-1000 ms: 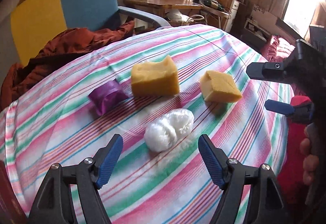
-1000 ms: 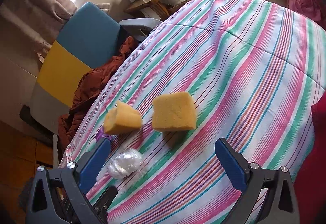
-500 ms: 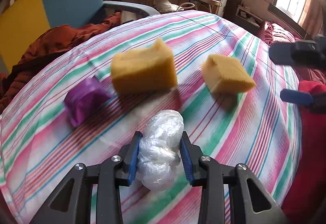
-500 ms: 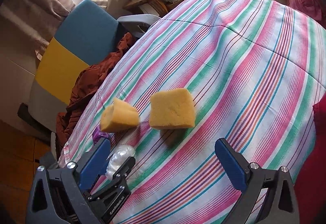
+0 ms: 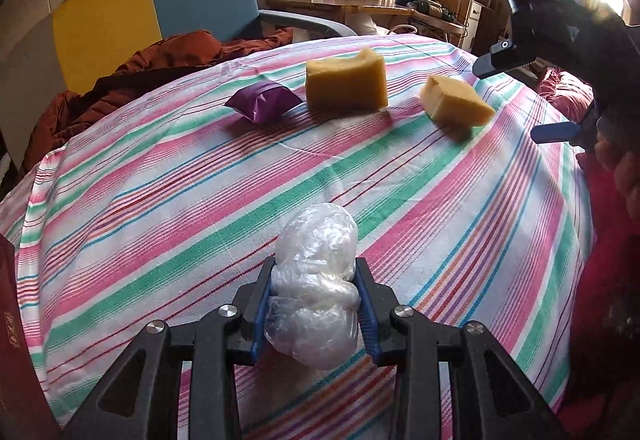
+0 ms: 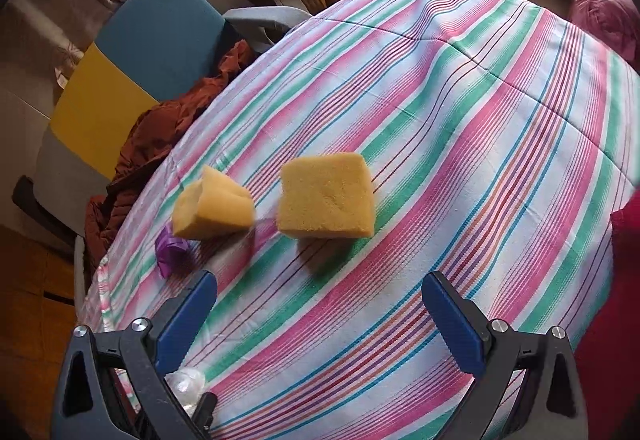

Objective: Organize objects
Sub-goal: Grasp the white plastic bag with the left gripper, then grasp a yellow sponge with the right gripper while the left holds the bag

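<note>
Left gripper (image 5: 316, 304) clamped on crumpled clear plastic wrap (image 5: 316, 280), blue pads (image 5: 262, 316) pressing its waist from both sides so that the wad bulges ahead of and behind the fingers. Jaws closed in on it within the last second; now squeezing it just above the striped tablecloth (image 5: 168, 224). Farther along the cloth, well apart from the wrap: purple packet (image 5: 262, 102) lying on the left, large yellow sponge (image 5: 346, 84) standing just beside it, small yellow sponge (image 5: 454, 102) on the right, tilted on one edge. Right gripper (image 5: 528, 96) hanging at the right edge above the cloth, fingers spread, with part of a hand (image 5: 624, 168) behind it. Beyond the table: blue-and-yellow chair (image 5: 160, 4) with a rust-brown jacket (image 5: 160, 60) heaped on its seat, and a wooden desk (image 5: 340, 4) bearing boxes.

From the right wrist: right gripper (image 6: 320, 316) wide apart, nothing between the blue pads (image 6: 450, 324), poised over bare striped tablecloth (image 6: 460, 144). Ahead of the fingers, small yellow sponge (image 6: 326, 200), apart from both pads. Left of it, large yellow sponge (image 6: 212, 208), with purple packet (image 6: 170, 250) peeking out just beyond, near the cloth's edge. Scrap of clear plastic wrap (image 6: 186, 390) glimpsed at bottom left behind the left finger. Blue-and-yellow chair (image 6: 132, 56) and rust-brown jacket (image 6: 160, 132) off the table's far left side.
</note>
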A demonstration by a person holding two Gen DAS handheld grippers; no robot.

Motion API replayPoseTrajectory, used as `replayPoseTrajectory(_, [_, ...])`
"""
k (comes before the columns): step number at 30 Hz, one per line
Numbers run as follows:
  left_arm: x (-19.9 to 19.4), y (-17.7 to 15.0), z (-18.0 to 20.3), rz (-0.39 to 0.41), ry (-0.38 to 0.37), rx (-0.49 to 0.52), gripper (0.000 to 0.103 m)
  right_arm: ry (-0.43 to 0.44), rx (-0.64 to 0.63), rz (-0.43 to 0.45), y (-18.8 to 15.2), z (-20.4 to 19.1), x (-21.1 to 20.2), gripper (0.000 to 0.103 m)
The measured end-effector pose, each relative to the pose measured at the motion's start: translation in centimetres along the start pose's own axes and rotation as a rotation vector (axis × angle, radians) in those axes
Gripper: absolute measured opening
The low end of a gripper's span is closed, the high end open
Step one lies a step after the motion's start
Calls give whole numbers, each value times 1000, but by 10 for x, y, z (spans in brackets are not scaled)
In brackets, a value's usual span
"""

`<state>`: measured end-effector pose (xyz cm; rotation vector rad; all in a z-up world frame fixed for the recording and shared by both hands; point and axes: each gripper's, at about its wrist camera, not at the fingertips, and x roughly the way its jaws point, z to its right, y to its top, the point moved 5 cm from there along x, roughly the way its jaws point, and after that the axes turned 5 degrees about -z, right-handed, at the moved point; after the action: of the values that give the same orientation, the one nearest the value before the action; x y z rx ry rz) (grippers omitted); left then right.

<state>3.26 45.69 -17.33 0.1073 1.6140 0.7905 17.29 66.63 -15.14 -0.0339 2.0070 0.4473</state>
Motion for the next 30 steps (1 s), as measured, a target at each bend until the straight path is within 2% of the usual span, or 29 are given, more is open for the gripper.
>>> replayPoseTrajectory(4, [-1, -2, -2, 14, -22, -14, 36, -58, -12, 25, 3, 3, -2, 103])
replayPoseTrajectory(8, [-2, -2, 0, 22, -22, -14, 36, -74, -21, 15, 4, 0, -5, 103])
replayPoseTrajectory(12, [-2, -2, -1, 27, -25, -16, 36, -122, -50, 41, 24, -10, -10, 103])
replayPoseTrajectory(16, [-2, -2, -1, 31, -27, -19, 37, -199, -63, 17, 47, -11, 11, 103])
replayPoseTrajectory(18, [-2, -2, -1, 32, -28, -19, 37, -211, -74, 16, 55, -11, 25, 103])
replayPoseTrajectory(19, [-2, -2, -1, 32, -29, -20, 37, -218, -88, 20, 56, -12, 30, 100])
replayPoseTrajectory(20, [-2, -2, -1, 33, -29, -20, 37, -232, -113, 24, 56, -14, 36, 93])
replayPoseTrajectory(21, [-1, -2, -1, 33, -29, -20, 37, -253, -148, 2, 53, -15, 46, 67])
replayPoseTrajectory(22, [-1, -3, -1, 33, -27, -19, 38, -228, -158, -25, 51, -18, 52, 60])
replayPoseTrajectory(25, [-1, -3, -1, 34, -21, -15, 38, -254, -211, -13, 49, -25, 51, 59])
replayPoseTrajectory(30, [-1, -3, -1, 33, -28, -19, 38, -186, -229, -3, 46, -34, 43, 59])
